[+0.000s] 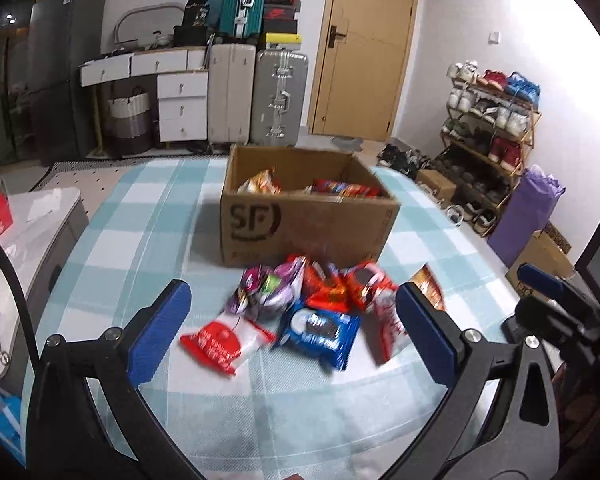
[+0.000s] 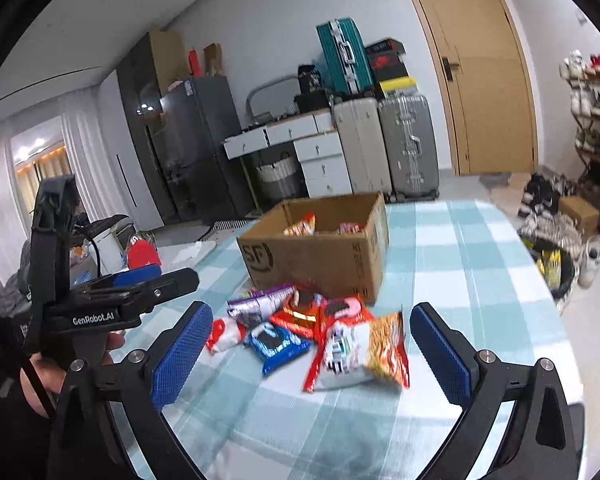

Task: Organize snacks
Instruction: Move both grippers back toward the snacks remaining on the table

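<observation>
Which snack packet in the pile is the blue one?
The blue cookie packet at the pile's front, beside the red-and-white packet. The others are red, orange or purple.

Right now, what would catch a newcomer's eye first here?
A bright heap of snack packets lies on the checked cloth, just in front of an open cardboard box that already holds a few. Both tools, left tool and right tool, are open and empty.

Your left wrist view looks forward and down between its own jaws at the snack pile [image 1: 300, 304], close in, with the cardboard box [image 1: 308, 216] dead ahead. Your right wrist view faces likewise from further right, the box [image 2: 320, 248] angled. Both share pile, box, checked counter [image 1: 160, 208], suitcases [image 1: 256, 96] and door [image 1: 364, 48].
</observation>
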